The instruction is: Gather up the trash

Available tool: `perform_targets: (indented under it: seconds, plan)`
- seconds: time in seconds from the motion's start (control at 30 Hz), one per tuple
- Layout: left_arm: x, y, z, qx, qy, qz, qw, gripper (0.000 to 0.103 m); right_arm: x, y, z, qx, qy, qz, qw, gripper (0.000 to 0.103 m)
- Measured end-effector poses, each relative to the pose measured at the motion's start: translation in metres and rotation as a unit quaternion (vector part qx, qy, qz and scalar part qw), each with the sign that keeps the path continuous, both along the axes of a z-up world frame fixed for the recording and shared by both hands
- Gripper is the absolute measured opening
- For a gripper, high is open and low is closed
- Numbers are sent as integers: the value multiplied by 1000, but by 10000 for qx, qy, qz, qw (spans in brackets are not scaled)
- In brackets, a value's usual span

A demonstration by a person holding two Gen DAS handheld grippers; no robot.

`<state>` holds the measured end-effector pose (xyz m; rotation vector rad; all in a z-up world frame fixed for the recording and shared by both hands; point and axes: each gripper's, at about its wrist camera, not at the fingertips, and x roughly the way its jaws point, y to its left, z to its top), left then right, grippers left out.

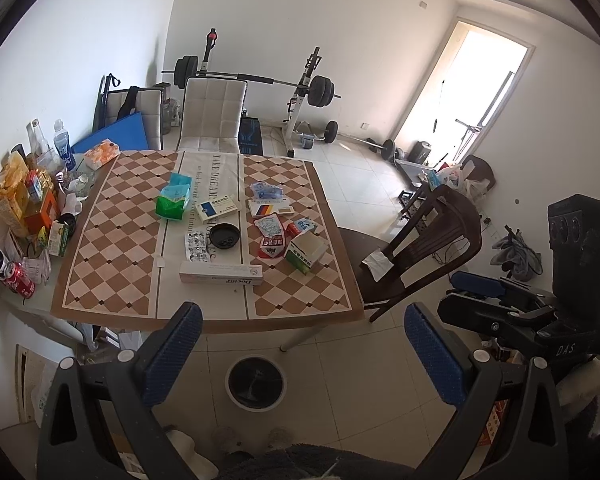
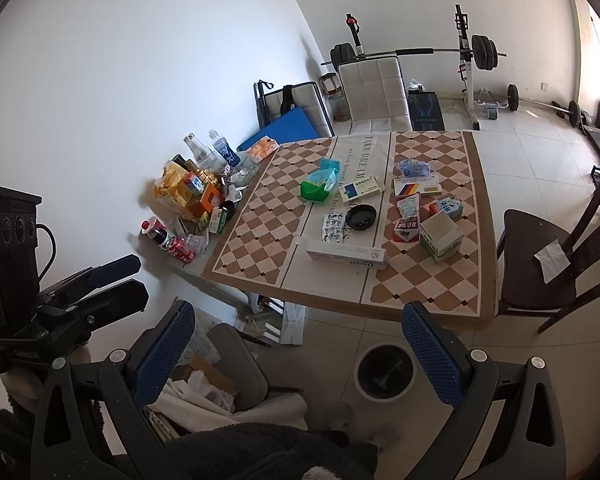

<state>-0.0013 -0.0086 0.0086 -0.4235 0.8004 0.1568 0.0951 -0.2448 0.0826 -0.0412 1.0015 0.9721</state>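
Trash lies on the checkered table (image 1: 112,240) (image 2: 260,240): a long white toothpaste box (image 1: 221,273) (image 2: 346,258), a black round lid (image 1: 225,236) (image 2: 361,216), a green bag (image 1: 173,202) (image 2: 318,184), a green-white carton (image 1: 305,251) (image 2: 440,237), a red packet (image 1: 271,245) (image 2: 406,229) and several medicine boxes. A round trash bin (image 1: 256,382) (image 2: 385,371) stands on the floor before the table. My left gripper (image 1: 300,356) is open and empty, above the bin. My right gripper (image 2: 296,354) is open and empty, back from the table's near edge.
Bottles, cans and snack boxes (image 1: 20,208) (image 2: 188,200) crowd the table's left side by the wall. A dark wooden chair (image 1: 416,248) (image 2: 548,260) stands at the right, white chairs (image 1: 212,116) behind. A barbell rack (image 1: 300,92) stands at the back wall.
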Motion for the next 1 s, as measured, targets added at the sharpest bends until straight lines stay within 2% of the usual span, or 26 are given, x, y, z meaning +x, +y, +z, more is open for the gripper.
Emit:
perform_targets:
  seconds: [0.63, 0.9, 1.0]
  plan:
    - [-1, -6, 0, -51, 1, -17, 10000, 103, -3, 4, -1, -16, 27, 48, 10000, 103]
    - [2, -24, 3, -50, -7, -45, 10000, 103, -3, 4, -1, -19, 28, 50, 10000, 103]
    - [1, -8, 2, -55, 3, -27, 10000, 103, -3, 3, -1, -16, 34, 50, 10000, 103]
